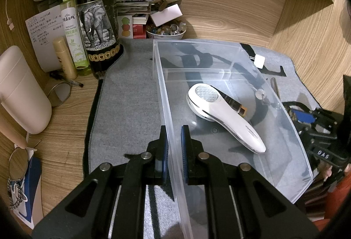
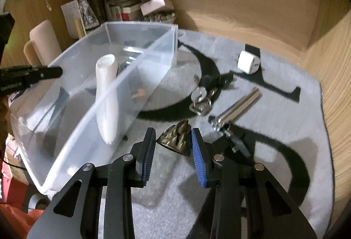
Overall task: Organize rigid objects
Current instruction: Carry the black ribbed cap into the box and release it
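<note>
A clear plastic bin [image 1: 197, 42] stands on the grey mat [image 1: 127, 96]. My left gripper [image 1: 174, 129] is shut on the bin's near left wall, one pad on each side. Inside lie a white handheld device [image 1: 223, 114] and a small dark bottle [image 1: 235, 105] under it. In the right wrist view the bin [image 2: 140, 24] is at the left, with the white device [image 2: 107, 94] in it. My right gripper [image 2: 173, 131] holds a spiky bronze ornament [image 2: 175, 140] on the mat, both pads touching its sides.
On the mat to the right lie a key bunch [image 2: 200, 98], a metal cylinder [image 2: 241, 105] and a white cube plug [image 2: 248, 61]. A wine bottle [image 1: 96, 8], spray bottle [image 1: 72, 28], bowl of stones [image 1: 166, 30] and pink container [image 1: 22, 94] crowd the left.
</note>
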Demonstrator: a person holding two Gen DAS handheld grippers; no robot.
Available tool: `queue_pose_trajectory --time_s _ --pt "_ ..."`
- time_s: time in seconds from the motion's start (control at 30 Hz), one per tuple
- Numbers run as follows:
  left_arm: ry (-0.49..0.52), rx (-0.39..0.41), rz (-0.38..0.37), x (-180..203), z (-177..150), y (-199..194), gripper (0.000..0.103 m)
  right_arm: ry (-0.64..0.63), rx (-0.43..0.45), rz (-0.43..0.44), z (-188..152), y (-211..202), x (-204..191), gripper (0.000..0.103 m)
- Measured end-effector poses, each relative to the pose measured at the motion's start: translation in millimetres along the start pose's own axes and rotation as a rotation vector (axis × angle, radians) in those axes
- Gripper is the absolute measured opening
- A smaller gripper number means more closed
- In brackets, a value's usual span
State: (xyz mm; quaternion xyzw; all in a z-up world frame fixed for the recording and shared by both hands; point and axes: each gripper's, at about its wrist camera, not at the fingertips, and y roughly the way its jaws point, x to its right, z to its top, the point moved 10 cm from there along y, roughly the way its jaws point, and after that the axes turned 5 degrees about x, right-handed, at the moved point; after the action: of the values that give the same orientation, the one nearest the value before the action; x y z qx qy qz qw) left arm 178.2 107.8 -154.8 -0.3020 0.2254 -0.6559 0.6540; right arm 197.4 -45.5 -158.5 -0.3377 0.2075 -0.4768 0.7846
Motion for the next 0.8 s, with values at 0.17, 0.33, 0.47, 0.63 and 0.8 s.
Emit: queue_pose_trajectory --time_s 0.17,0.33,0.47,0.63,0.8 --pt "-0.002 0.000 0.000 0.1 0.0 0.0 0.010 -0.012 0.053 0.000 21.1 -10.8 -3.9 0.030" --pt "-0.003 -0.001 -0.003 0.3 0.3 0.0 0.010 -0.041 0.126 0.015 50.0 -24.3 -15.6 0.030" --pt "-0.003 -0.002 -0.005 1.2 1.0 0.3 0.010 -0.073 0.161 0.036 66.6 -28.7 -29.3 0.030" --pt "-0.005 -0.002 -0.006 1.2 1.0 0.3 0.010 -0.127 0.177 0.078 79.3 -24.8 -53.7 0.030" --pt "-0.003 0.001 -0.005 1.5 1.4 0.5 0.009 -0.180 0.159 0.117 81.8 -12.6 -75.6 0.030"
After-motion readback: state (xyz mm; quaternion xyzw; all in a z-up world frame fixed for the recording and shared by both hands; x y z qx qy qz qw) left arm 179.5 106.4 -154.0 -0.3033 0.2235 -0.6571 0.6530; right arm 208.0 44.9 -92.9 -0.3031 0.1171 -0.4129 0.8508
